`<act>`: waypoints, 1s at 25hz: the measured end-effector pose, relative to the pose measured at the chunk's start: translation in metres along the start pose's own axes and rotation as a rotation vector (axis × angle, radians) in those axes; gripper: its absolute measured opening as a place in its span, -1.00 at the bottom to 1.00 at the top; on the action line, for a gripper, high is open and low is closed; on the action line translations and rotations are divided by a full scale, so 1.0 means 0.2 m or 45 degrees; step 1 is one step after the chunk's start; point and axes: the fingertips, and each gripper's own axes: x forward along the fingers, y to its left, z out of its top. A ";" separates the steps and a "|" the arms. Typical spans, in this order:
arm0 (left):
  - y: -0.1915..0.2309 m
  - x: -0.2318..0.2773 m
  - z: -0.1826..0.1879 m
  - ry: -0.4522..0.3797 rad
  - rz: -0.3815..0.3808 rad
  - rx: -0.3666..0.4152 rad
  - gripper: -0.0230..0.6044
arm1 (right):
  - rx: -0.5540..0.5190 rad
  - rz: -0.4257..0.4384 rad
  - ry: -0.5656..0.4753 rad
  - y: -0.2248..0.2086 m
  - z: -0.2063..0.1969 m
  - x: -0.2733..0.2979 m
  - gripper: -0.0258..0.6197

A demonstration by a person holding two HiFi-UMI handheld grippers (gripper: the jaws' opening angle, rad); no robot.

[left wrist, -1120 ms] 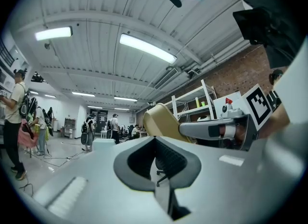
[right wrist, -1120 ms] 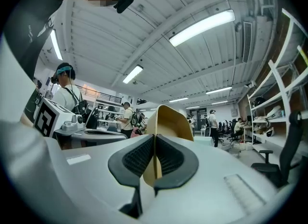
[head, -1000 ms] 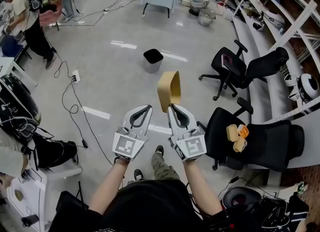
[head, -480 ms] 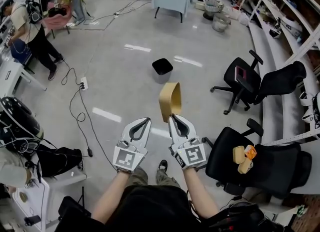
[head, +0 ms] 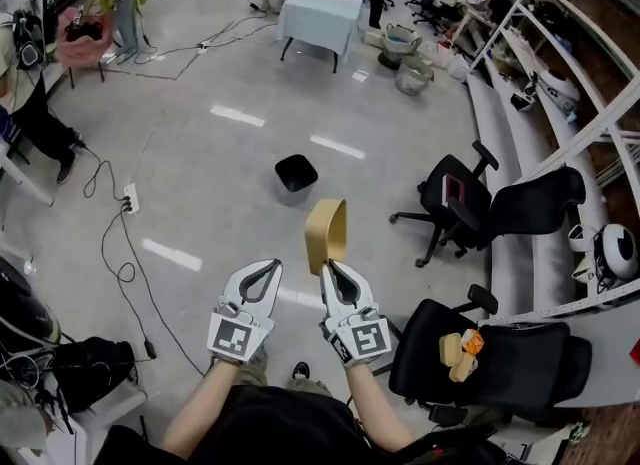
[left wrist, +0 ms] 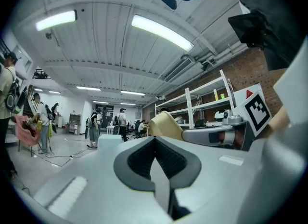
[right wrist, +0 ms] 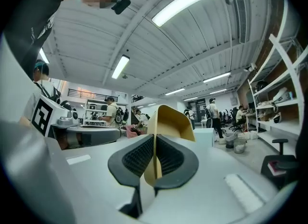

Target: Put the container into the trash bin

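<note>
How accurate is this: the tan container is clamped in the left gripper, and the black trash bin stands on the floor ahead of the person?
The gripper is wrong. The tan container is clamped in the right gripper, as the right gripper view shows. The left gripper is shut with nothing between its jaws. The rest holds: the black trash bin stands on the floor ahead of the person.

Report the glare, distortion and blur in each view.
Head view: white glare streaks lie on the glossy grey floor. Left gripper view: round fisheye frame, dark corners, the long ceiling tube light blown out. Right gripper view: same fisheye; the tan curved container looks sharp.
</note>
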 end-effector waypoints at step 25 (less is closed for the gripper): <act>0.91 1.45 -0.11 0.025 -0.037 0.066 -0.93 | 0.045 -0.122 0.005 -1.17 -0.05 1.32 -0.83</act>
